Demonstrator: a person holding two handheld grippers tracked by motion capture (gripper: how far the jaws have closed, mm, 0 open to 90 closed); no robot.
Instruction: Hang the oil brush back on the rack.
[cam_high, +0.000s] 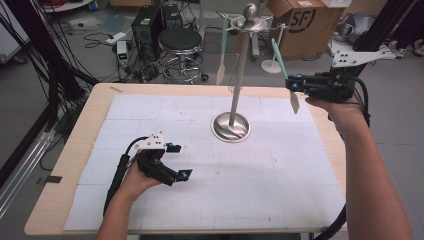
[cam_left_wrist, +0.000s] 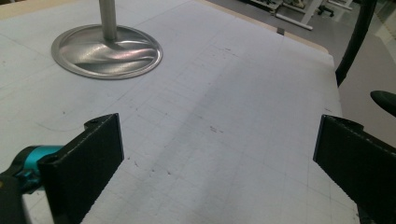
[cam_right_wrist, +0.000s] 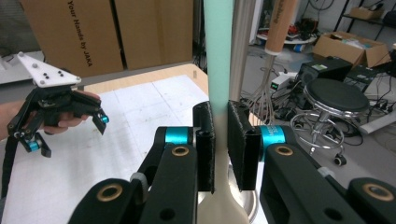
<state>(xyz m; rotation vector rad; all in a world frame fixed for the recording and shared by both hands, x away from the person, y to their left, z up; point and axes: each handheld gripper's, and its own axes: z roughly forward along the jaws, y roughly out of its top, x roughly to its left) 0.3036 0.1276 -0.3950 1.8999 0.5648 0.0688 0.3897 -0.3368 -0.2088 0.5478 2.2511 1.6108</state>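
Right gripper (cam_high: 294, 86) clamps the mint-handled spatula (cam_high: 280, 57) upright, just right of the rack (cam_high: 239, 75).

High view: its long axis is near vertical; the rack top lies up-left, 1 spatula already hanging there. Left gripper view: the left gripper (cam_left_wrist: 217, 154) gapes empty over bare mat. Right gripper view: the handle rises between pressed pads beside the pole, open room leftward.

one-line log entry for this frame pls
right tongs: shut on spatula, raised beside rack | left tongs: open, nothing between them, low over mat | second spatula: hanging on rack
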